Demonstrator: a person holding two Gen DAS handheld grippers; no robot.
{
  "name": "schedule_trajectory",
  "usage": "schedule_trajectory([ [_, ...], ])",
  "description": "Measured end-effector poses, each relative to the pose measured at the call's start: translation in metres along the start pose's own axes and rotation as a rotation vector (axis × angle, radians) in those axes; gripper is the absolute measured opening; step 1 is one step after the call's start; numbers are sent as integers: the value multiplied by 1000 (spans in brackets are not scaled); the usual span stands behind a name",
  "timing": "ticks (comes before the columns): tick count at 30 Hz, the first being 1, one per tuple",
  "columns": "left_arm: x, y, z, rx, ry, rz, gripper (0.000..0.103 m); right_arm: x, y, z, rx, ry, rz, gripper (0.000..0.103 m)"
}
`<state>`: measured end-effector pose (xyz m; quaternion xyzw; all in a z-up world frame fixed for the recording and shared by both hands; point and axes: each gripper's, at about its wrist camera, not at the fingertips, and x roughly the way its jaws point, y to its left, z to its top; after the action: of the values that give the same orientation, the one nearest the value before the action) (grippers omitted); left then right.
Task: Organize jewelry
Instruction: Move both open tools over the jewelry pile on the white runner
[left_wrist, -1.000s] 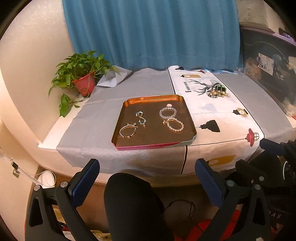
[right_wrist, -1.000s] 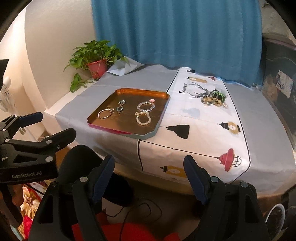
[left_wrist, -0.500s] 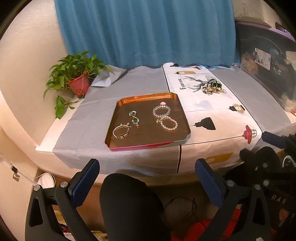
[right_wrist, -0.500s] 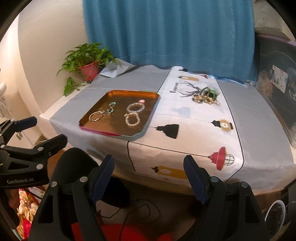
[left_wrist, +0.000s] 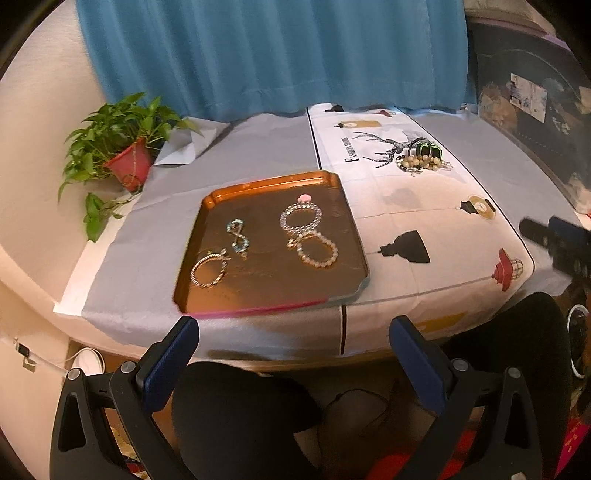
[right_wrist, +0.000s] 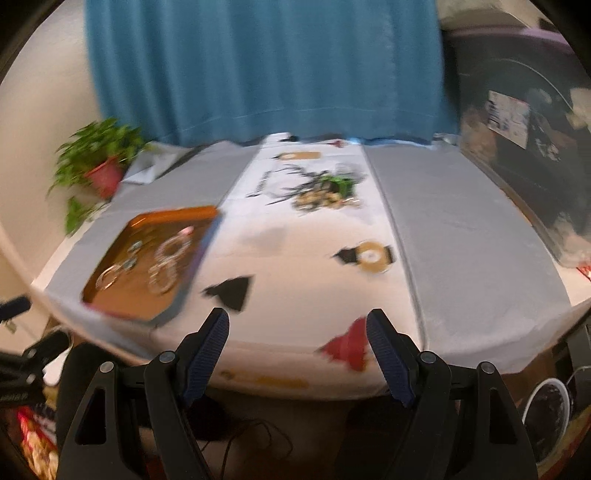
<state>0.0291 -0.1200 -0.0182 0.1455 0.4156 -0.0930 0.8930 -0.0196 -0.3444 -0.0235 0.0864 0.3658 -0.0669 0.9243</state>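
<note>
Over on the left, the potted plant (left_wrist: 122, 155) sits by the wall. Next, the orange tray (left_wrist: 207, 199) holds four bracelets (left_wrist: 312, 249), laid out apart or just touching, so part of the sorting looks done. Further right, a tangled jewelry pile (left_wrist: 423, 160) waits on the printed cloth (left_wrist: 406, 206), well apart from the tray; that looks like what's left. The left gripper (left_wrist: 293, 338) hangs short of the table edge, jaws spread wide, nothing between them. The right gripper (right_wrist: 297, 334) is also gaping and empty, facing the pile.
</note>
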Motion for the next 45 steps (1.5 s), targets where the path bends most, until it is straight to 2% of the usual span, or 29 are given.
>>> schedule_trajectory([
  [5,24,-8,24,12,15,-3,102,49,-41,35,40,14,-58,77],
  [11,57,-14,53,10,43,-9,102,132,-82,79,34,72,-113,77],
  [15,76,-14,66,8,59,-3,102,184,-99,105,40,105,-99,77],
  [21,98,-9,83,-8,74,3,102,222,-111,144,103,73,-21,77],
  [24,106,-7,93,-10,71,9,102,239,-111,162,112,74,-40,77],
  [29,114,-10,106,-16,64,7,102,273,-109,182,110,127,-10,77],
  [31,115,-12,108,-15,63,0,102,282,-103,184,81,154,-6,77],
  [35,115,-16,106,-6,67,-8,102,277,-71,165,-69,205,74,78],
  [36,115,-16,105,-3,68,-8,102,270,-64,156,-105,199,104,79],
  [39,115,-17,103,3,70,-9,102,255,-45,129,-186,253,206,82],
  [42,115,-19,103,9,70,-8,102,233,-43,110,-200,219,161,82],
  [45,114,-21,106,12,63,-10,102,213,-62,106,-91,170,143,82],
])
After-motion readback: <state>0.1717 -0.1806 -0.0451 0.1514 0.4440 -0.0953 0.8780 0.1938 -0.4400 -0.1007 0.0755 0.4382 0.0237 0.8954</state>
